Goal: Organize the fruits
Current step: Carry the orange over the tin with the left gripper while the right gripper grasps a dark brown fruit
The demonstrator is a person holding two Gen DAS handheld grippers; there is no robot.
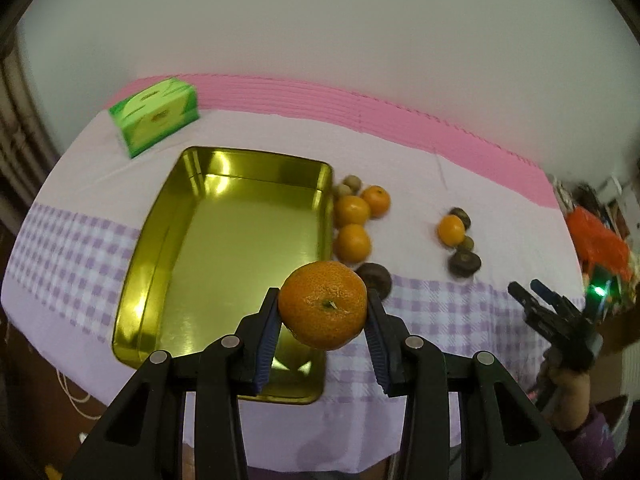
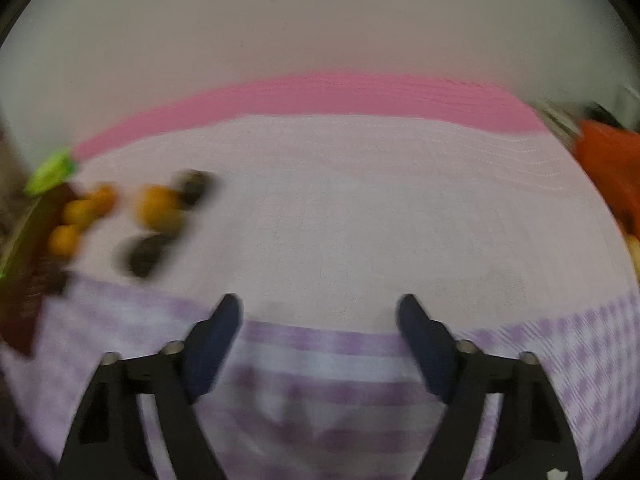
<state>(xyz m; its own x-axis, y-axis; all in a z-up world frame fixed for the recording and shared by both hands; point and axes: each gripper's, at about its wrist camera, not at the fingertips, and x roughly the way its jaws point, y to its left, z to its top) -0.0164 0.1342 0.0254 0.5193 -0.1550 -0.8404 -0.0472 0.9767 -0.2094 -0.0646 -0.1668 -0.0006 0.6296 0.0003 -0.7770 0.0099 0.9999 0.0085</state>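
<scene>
Tablecloth (image 1: 420, 184) holds four loose oranges (image 1: 352, 243); left tongs (image 1: 322, 312) clamp a fifth orange (image 1: 322, 310), right tongs (image 2: 320, 312) apart.

I can read no text, number or brand from here. The green tissue box (image 1: 154, 118) at 10 o'clock on the tabletop (image 1: 400, 160) carries printed marks, but they are too blurred to make out.

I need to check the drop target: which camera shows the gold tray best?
The left wrist view. There the gold tray is sharp, its inside empty. In the right wrist view it is only a dark, blurred sliver cut off at the left edge, its inside hidden.
</scene>
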